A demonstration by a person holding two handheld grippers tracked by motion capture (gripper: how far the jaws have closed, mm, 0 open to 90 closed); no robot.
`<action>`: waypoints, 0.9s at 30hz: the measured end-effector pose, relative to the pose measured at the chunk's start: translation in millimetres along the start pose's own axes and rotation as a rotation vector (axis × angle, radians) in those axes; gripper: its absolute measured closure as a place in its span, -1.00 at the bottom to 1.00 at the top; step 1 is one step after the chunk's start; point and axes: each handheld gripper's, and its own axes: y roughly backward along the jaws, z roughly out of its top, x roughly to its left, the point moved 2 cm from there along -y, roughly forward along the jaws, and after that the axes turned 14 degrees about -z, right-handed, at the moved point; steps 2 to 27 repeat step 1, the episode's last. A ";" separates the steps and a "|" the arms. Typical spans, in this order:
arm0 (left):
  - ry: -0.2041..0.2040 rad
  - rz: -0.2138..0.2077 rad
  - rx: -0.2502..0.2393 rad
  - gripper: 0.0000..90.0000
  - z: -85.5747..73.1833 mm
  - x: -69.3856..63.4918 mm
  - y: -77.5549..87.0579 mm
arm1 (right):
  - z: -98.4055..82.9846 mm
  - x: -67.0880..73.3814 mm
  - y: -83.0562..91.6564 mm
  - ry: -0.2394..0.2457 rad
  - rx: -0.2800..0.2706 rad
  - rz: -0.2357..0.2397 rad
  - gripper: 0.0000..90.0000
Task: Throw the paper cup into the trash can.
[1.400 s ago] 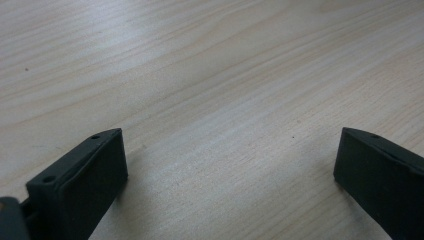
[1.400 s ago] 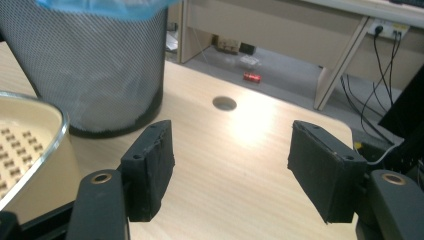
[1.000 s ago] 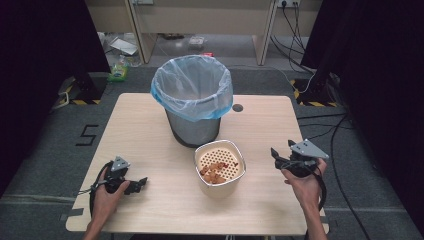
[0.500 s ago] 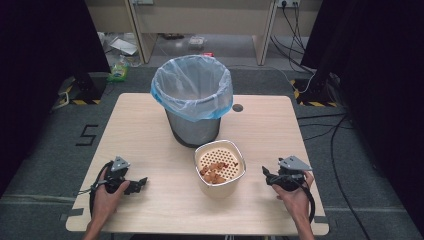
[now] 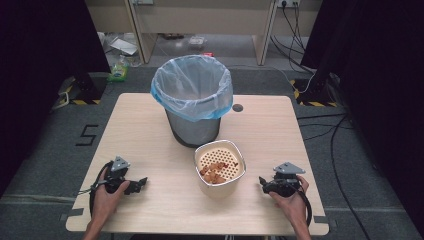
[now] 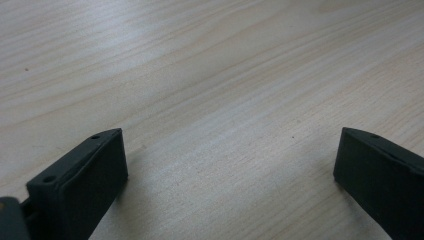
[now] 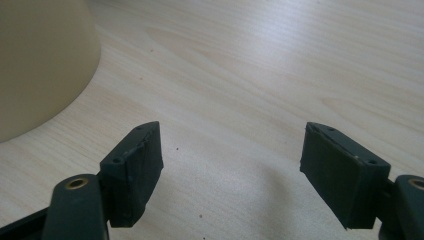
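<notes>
Two hand-held grippers sit low over the wooden surface (image 5: pixel 150 130) right now, one near each front corner. The left hand-held gripper (image 5: pixel 140 183) is by the front left corner, jaws spread wide with just bare wood between them. The right hand-held gripper (image 5: pixel 262 182) is by the front right corner, pointing toward the cream bowl (image 5: pixel 220 166); its jaws have just been opening and stand wide apart, nothing between them. In the right gripper view the bowl's side (image 7: pixel 40 65) is close by at the left, but the jaws aren't touching it. The bowl sits around the middle of the surface, a bit toward the front edge, with a holed insert and some orange-brown bits (image 5: pixel 214 171) inside. Just behind it, nearly touching, is a grey bin (image 5: pixel 192 127) with a blue bag lining (image 5: pixel 192 90), toward the back edge.
</notes>
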 end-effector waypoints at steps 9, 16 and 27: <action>0.000 0.000 0.000 -1.00 0.0 0.0 0.0 | -0.9 0.2 -0.7 0.001 0.006 0.001 -0.45; 0.000 0.000 0.000 -1.00 0.0 0.0 0.0 | -0.9 0.2 -0.7 0.001 0.006 0.001 -0.45; 0.000 0.000 0.000 -1.00 0.0 0.0 0.0 | -0.9 0.2 -0.7 0.001 0.006 0.001 -0.45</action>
